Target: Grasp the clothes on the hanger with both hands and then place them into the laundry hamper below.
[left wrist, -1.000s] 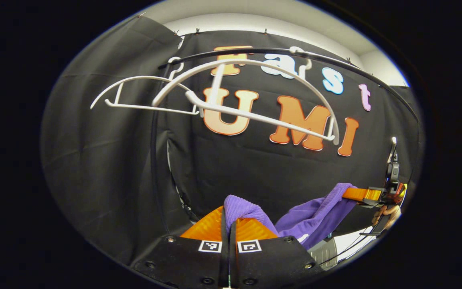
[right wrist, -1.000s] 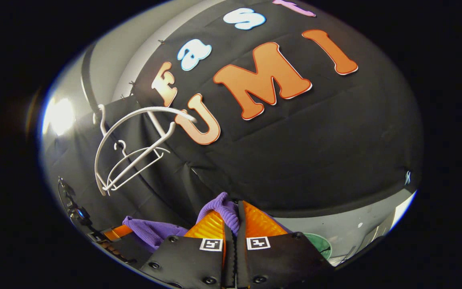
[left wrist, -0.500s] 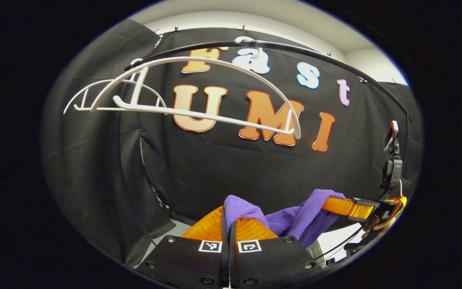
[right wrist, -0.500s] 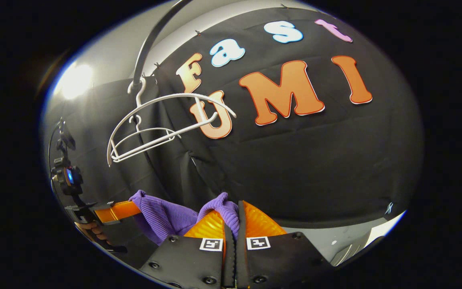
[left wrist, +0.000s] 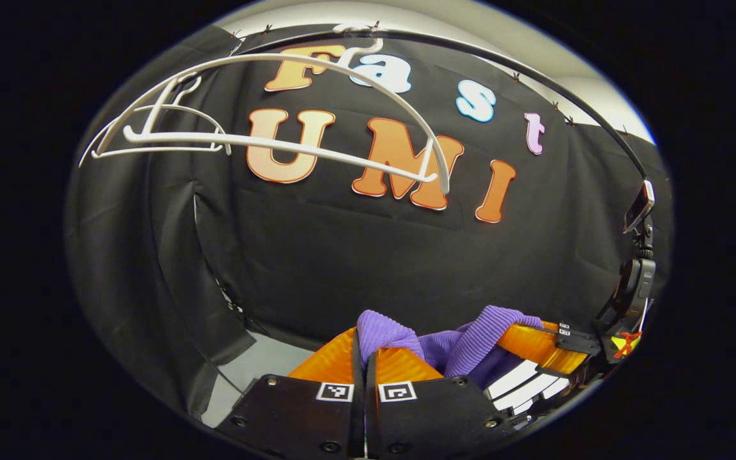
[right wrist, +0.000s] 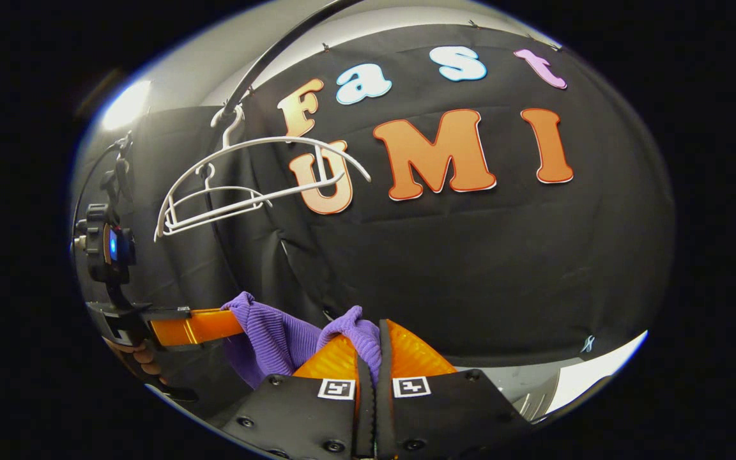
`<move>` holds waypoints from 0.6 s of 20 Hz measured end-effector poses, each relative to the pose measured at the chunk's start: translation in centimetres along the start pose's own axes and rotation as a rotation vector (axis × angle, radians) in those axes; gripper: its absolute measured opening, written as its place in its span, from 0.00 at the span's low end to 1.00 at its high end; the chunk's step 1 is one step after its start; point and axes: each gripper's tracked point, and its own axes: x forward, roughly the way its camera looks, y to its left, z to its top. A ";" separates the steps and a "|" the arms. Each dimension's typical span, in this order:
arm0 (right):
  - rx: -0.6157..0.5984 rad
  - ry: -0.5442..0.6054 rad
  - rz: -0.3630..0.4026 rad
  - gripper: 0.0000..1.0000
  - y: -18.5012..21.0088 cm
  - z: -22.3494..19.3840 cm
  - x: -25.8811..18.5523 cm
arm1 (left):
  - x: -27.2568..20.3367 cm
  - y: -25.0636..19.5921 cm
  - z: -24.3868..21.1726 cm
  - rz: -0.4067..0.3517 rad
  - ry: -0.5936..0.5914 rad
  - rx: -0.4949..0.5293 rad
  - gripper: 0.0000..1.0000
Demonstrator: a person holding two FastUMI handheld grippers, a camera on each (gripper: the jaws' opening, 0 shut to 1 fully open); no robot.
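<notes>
Left gripper view: left gripper (left wrist: 364, 342) fingers clamp purple garment (left wrist: 464, 342); right gripper (right wrist: 368, 338) likewise.

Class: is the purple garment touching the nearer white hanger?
Apart. The left gripper view shows the purple garment low down, the white hanger far above it.

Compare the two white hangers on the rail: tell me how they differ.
In the left gripper view, the near hanger looks much larger and spans across the wall, while the far hanger looks small and sits behind its left end. The near hanger hooks on the rail higher in the picture; the far hanger's hook sits lower and to the left. Both are white, bare and hang from the same rail. The purple garment is off them, pinched in both grippers.
</notes>
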 end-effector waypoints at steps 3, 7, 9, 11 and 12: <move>0.012 0.015 -0.022 0.08 -0.3 -1.0 0.3 | 1.2 -0.2 -1.2 -0.024 0.034 0.004 0.01; 0.034 0.059 -0.062 0.08 -1.3 -3.4 2.0 | 3.0 0.2 -3.6 -0.042 0.101 0.012 0.01; 0.037 0.090 -0.080 0.08 -1.4 -4.9 2.8 | 3.7 0.9 -5.8 -0.040 0.153 0.023 0.01; 0.042 0.128 -0.097 0.08 -1.8 -6.9 3.7 | 4.6 1.7 -7.4 -0.039 0.206 0.017 0.01; 0.046 0.151 -0.106 0.08 -1.9 -7.9 4.1 | 5.2 2.1 -8.3 -0.037 0.235 0.016 0.01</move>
